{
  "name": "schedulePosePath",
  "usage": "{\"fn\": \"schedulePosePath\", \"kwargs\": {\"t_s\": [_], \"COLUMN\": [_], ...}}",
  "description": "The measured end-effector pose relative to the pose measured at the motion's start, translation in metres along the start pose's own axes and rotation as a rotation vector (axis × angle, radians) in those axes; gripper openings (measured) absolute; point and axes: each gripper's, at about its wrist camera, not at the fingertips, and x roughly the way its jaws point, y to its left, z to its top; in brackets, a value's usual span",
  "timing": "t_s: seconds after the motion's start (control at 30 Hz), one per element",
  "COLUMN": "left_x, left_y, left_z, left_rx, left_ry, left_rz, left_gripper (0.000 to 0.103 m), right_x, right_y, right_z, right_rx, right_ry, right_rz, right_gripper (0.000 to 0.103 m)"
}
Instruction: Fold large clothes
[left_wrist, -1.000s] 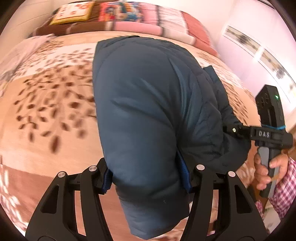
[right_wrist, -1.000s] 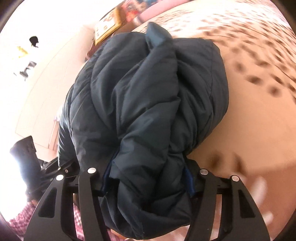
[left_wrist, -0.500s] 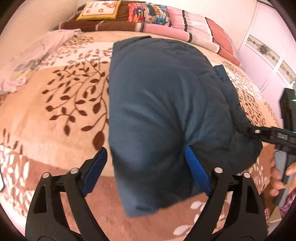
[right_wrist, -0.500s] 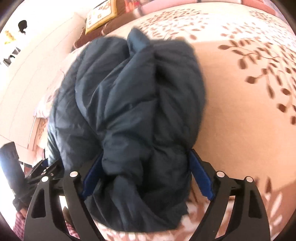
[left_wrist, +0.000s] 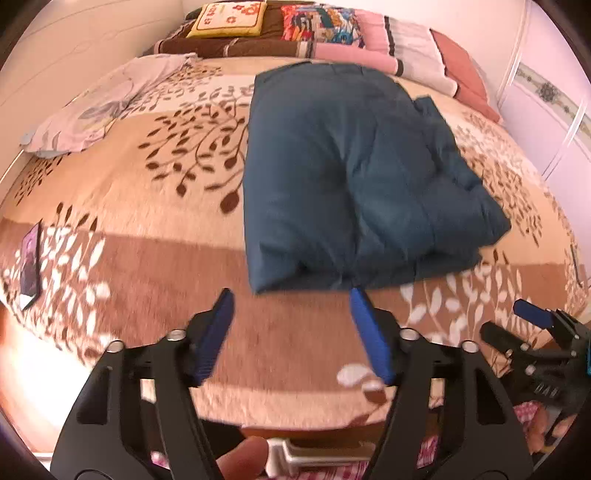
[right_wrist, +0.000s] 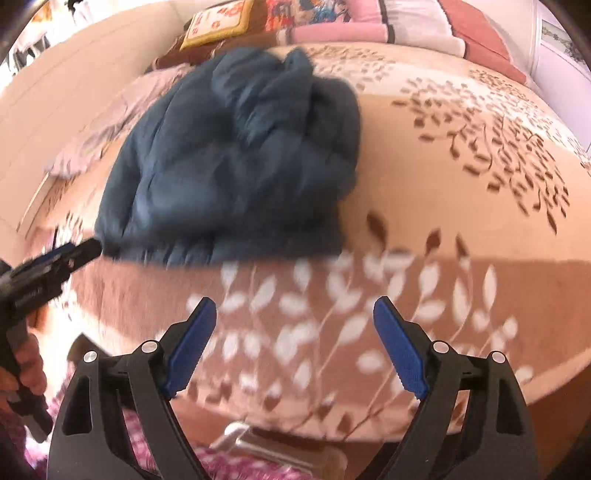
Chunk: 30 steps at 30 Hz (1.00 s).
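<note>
A dark blue padded jacket lies folded in a bundle on the bed's leaf-patterned blanket; the right wrist view shows it as the jacket at upper left. My left gripper hangs just in front of the jacket's near edge, jaws closing with nothing between them. My right gripper stands wide open over bare blanket, well short of the jacket. In each view the other gripper appears at the side, held by a hand.
Pillows and folded bedding line the head of the bed. A pale crumpled cloth lies at the far left. A phone rests on the blanket's left edge. The bed's near edge runs under the grippers.
Both grippers let go of the jacket and drew back toward the bed's near edge. The jacket now lies on the blanket on its own.
</note>
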Motion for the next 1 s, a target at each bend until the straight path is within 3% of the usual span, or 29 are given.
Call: {"fn": "schedulePosePath", "kwargs": {"t_s": [0.2, 1.0], "left_x": [0.003, 0.011], "left_y": [-0.001, -0.004], "left_z": [-0.022, -0.040], "left_rx": [-0.022, -0.026], "left_ry": [0.054, 0.100], "left_rz": [0.019, 0.016], "left_gripper": [0.047, 0.046], "right_x": [0.009, 0.021], "right_y": [0.020, 0.038], "right_z": [-0.027, -0.044], "right_rx": [-0.053, -0.141], "right_ry": [0.033, 0.080], "right_rz": [-0.007, -0.030], "right_gripper": [0.084, 0.084]}}
